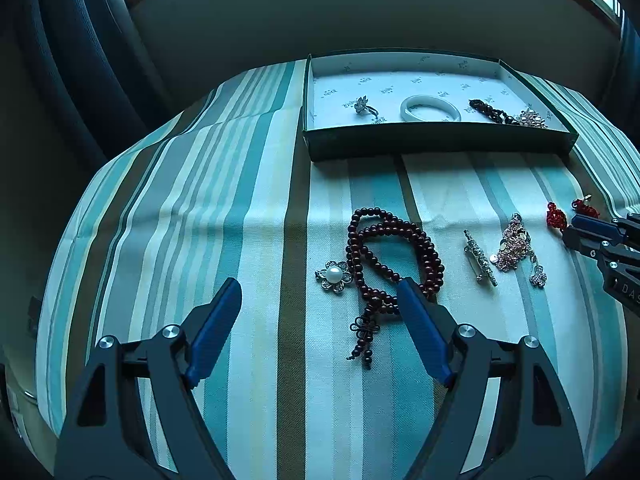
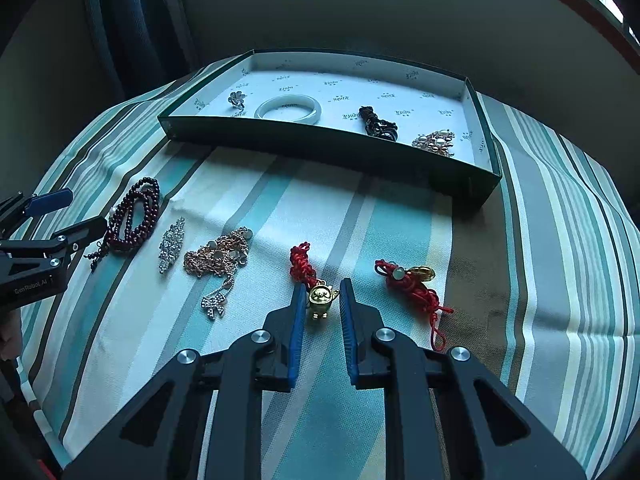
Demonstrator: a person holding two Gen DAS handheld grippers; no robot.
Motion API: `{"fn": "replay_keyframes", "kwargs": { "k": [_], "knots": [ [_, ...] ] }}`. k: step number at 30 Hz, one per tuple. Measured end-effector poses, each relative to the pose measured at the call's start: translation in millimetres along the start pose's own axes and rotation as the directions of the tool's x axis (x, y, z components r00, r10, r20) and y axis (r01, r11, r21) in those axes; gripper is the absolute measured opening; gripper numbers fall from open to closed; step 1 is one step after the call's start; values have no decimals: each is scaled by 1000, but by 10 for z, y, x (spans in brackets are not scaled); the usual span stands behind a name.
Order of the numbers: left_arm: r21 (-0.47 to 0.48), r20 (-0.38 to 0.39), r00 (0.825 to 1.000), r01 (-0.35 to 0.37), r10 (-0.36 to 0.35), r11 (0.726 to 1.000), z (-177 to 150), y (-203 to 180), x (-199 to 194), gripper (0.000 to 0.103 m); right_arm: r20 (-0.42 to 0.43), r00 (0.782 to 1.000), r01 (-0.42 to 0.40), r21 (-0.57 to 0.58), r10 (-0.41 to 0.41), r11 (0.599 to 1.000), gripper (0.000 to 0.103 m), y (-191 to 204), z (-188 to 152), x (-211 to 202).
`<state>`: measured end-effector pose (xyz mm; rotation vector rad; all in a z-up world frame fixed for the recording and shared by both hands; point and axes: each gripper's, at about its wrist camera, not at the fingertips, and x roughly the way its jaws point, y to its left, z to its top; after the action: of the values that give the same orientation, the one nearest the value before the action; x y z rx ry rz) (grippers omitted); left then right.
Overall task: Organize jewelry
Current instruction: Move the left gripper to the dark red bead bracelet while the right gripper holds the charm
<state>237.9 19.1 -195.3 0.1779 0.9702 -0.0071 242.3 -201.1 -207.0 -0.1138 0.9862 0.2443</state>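
Observation:
A green tray [image 1: 436, 142] [image 2: 320, 146] at the back holds a flower ring [image 1: 362, 106], a white bangle [image 1: 430, 108], a dark bracelet [image 1: 490, 111] and a pearl brooch [image 1: 532, 118]. On the striped cloth lie a pearl flower brooch [image 1: 334, 276], a dark red bead string [image 1: 394, 254] [image 2: 134, 216], a crystal clip [image 1: 480, 259] [image 2: 172, 244] and a rose-gold chain [image 1: 516, 246] [image 2: 220, 256]. My left gripper [image 1: 320, 292] is open just before the beads. My right gripper [image 2: 322, 294] is open with its fingers either side of a gold charm on red cord [image 2: 320, 298].
A second red cord charm [image 2: 412, 284] lies right of my right gripper. The cloth [image 1: 240, 200] drops off at the table's rounded edges. A dark wall and a window are behind the tray.

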Motion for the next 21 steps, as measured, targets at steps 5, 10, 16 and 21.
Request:
{"fn": "replay_keyframes", "kwargs": {
  "k": [5,10,16,21],
  "knots": [
    [-9,1,1000,14,-14,1000,42,-28,-10,80,6,1000,-1,2,1,1000,18,-50,-25,-70],
    [12,3,999,36,-36,999,52,-147,-41,79,3,1000,-16,1,16,1000,18,-68,-49,-72],
    [38,-22,998,54,-54,998,81,-315,38,75,2,999,-32,0,32,999,18,-76,-57,-75],
    [37,-36,997,68,-66,997,131,-381,105,74,3,999,-45,4,45,999,18,-82,-56,-80]
  ]
}}
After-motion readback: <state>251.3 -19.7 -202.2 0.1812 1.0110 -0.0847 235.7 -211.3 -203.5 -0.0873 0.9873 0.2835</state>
